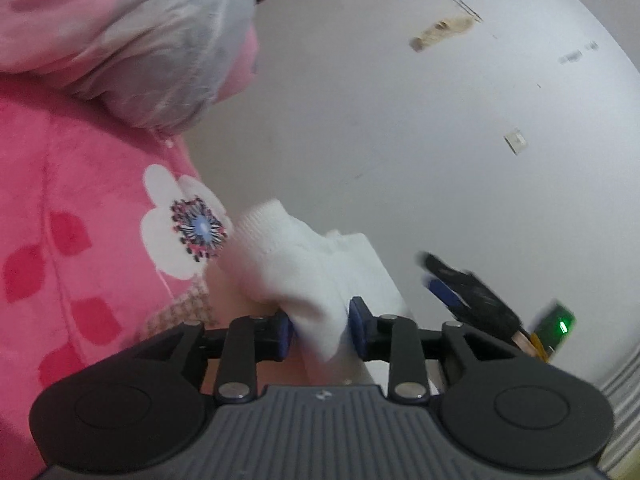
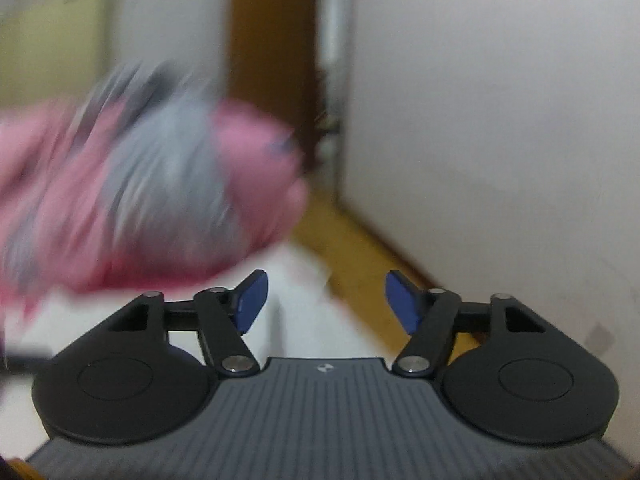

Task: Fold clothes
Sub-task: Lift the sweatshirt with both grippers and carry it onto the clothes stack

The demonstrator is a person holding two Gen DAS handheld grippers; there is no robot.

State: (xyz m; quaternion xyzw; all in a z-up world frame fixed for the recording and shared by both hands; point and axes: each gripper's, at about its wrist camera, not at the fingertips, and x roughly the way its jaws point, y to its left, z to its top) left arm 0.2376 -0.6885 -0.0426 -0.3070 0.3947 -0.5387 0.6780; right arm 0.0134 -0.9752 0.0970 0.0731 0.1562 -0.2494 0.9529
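A white knitted garment [image 1: 304, 276] is seen bunched between the blue pads [image 1: 357, 326] of the left gripper [image 1: 322, 330], its ribbed cuff pointing up and away; the cloth fills the gap between the pads, though a firm clamp cannot be confirmed, since the right-hand pad appears just clear of the fabric. The left half of that view is filled by a pink fleece blanket [image 1: 72, 240] printed with a white flower [image 1: 180, 224], and a grey-and-pink bundle of fabric [image 1: 160, 52] is heaped at its top. A pale wall [image 1: 400, 120] marked with scraps of old tape [image 1: 440, 32] is shown behind. The right gripper's black finger with its blue pad [image 1: 460, 288] is caught, blurred, just right of the garment, beside a small green light [image 1: 563, 326]. In the right wrist view, the right gripper [image 2: 324, 302] is shown with its jaws spread wide and nothing between them, above white cloth [image 2: 304, 320]. A motion-smeared pink and grey heap [image 2: 160, 200] is seen at left, with a brown door [image 2: 272, 60] and yellowish floor [image 2: 352, 248] beyond.
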